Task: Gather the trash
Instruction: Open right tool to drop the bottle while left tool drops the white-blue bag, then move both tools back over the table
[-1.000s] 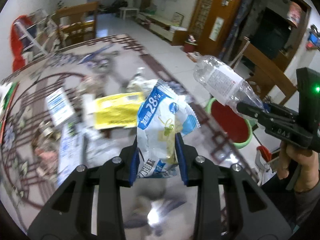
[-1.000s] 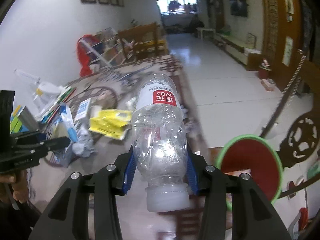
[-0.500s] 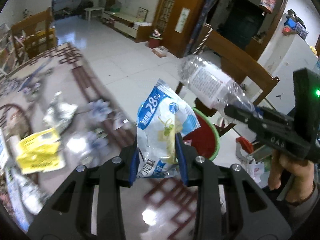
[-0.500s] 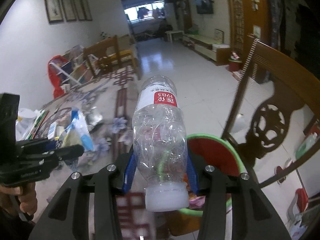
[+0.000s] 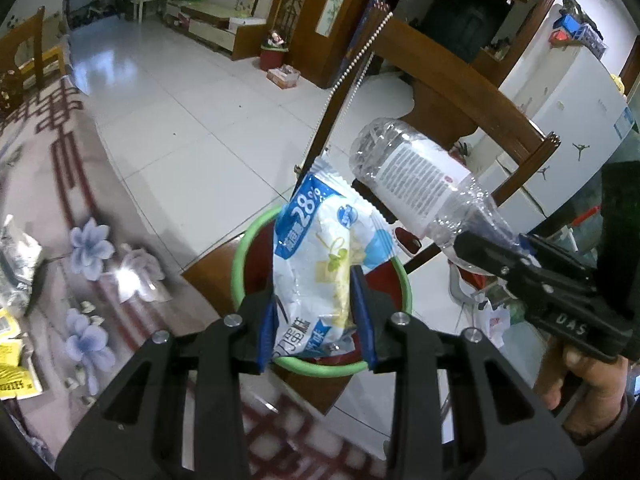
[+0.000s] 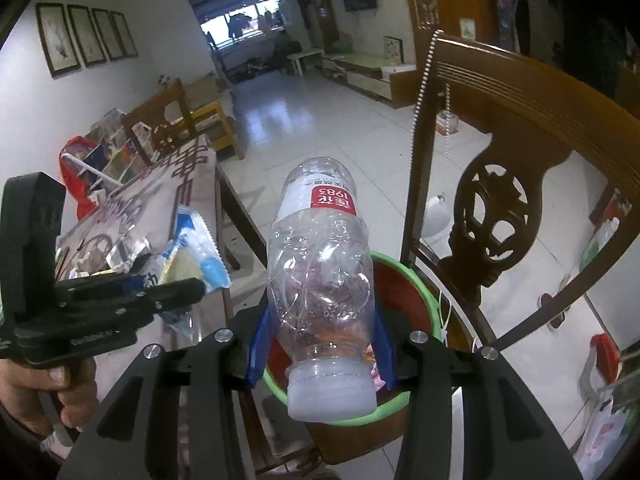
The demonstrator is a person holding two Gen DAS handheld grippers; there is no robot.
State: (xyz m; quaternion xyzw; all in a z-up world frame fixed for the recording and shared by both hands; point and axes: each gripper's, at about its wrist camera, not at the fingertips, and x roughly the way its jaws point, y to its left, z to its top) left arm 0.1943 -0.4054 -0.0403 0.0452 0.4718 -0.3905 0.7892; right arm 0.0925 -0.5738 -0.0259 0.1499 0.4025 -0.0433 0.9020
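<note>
While both tongs hang over the green-rimmed bin [image 5: 239, 258], the left tongs [image 5: 316, 308] clamp a light, crinkly snack wrapper [image 5: 324, 248] and the right tongs [image 6: 322, 340] clamp a thin, crushable bottle [image 6: 320, 264] near its cap; desk [image 5: 52, 208] at 9 o'clock

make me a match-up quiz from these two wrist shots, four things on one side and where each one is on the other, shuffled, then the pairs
Things
1. snack wrapper
2. plastic bottle
3. red bin
4. yellow packet

Places
A. on the chair seat, by the table edge
B. lying on the flowered tablecloth
C. pinched in the left gripper
D. clamped near its cap in the right gripper

Pairs: 1-C, 2-D, 3-A, 4-B
</note>
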